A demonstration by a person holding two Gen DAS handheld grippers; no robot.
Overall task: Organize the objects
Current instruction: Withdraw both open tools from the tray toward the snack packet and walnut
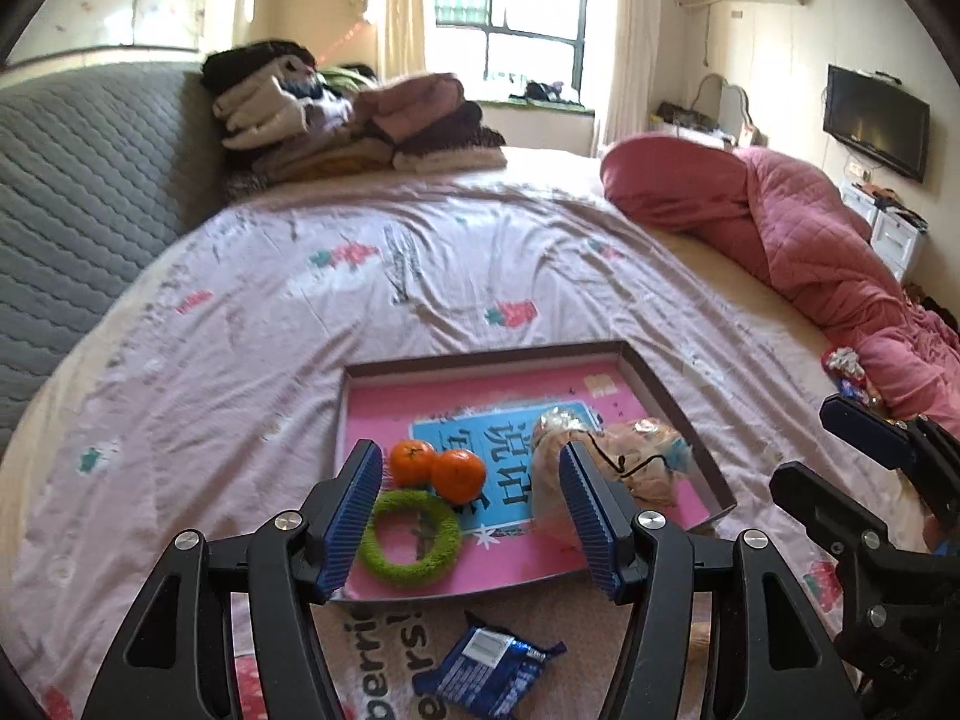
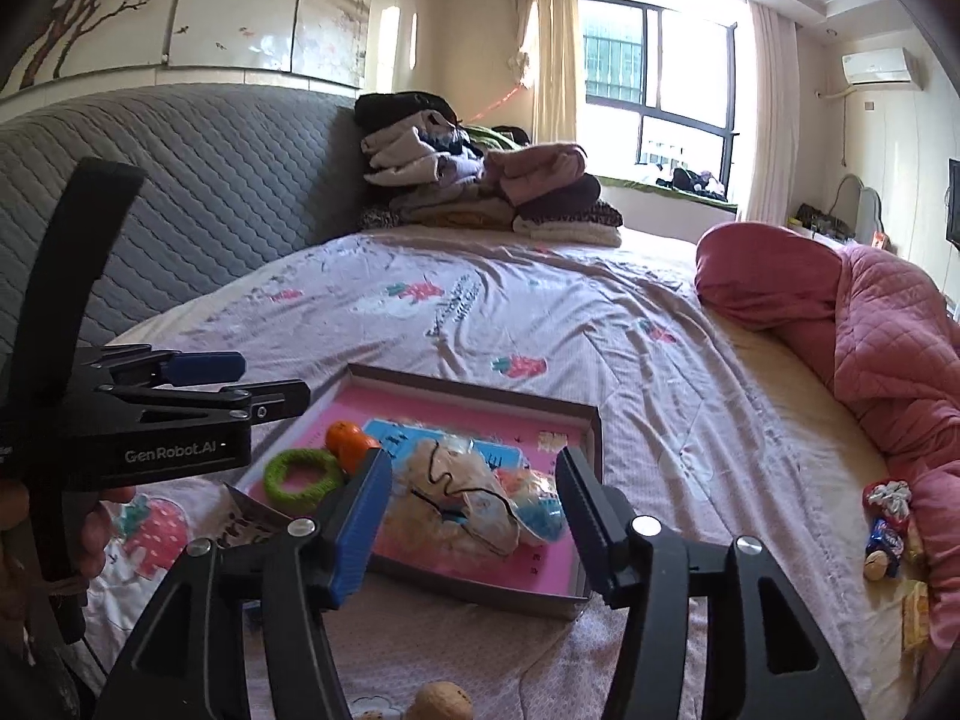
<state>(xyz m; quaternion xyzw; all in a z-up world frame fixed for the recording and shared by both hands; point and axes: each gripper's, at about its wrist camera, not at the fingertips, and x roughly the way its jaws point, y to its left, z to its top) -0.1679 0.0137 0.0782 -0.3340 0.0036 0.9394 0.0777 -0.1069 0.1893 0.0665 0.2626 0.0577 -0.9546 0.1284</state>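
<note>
I hold the left hand-held gripper [image 1: 471, 516] and the right hand-held gripper [image 2: 474, 513] agape and empty above the tray [image 1: 678, 396] near the bed's [image 1: 300, 324] front edge; two tangerines [image 1: 438, 468], a green ring [image 1: 411, 537] and bagged snacks [image 2: 462, 498] lie inside it.

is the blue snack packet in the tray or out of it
Out. The blue snack packet lies on the bedsheet, just outside the near edge of the tray, which holds the two oranges and the green ring.
</note>
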